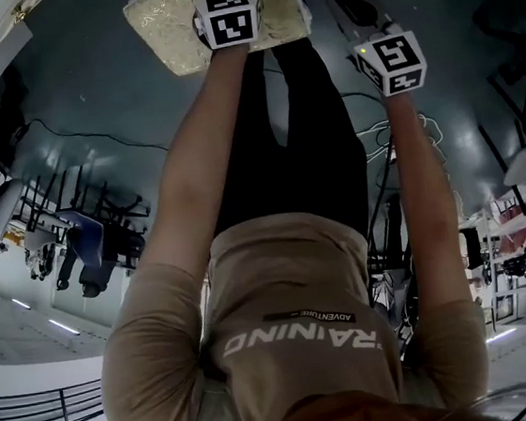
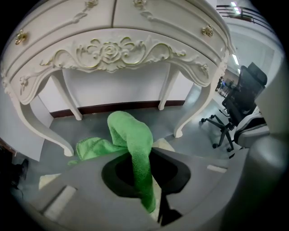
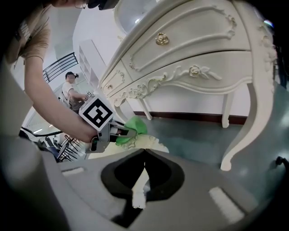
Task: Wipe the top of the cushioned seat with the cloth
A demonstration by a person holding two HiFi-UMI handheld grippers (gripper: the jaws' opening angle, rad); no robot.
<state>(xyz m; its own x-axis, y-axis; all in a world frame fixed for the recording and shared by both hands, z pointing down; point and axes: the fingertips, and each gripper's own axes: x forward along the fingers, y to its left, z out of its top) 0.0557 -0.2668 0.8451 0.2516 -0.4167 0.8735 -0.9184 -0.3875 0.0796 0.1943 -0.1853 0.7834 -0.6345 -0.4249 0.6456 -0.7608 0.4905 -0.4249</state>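
Note:
The cushioned seat has a cream, textured top and lies at the top of the head view. My left gripper is over it, shut on a green cloth. The cloth rises in a fold from between the jaws and trails onto the seat. The right gripper view shows the left gripper pressing the cloth on the seat. My right gripper hovers to the right of the seat. Its jaws meet with nothing between them.
An ornate white dressing table with curved legs stands just beyond the seat. A black office chair is on the right. Cables lie on the grey floor. A person stands far off at the back.

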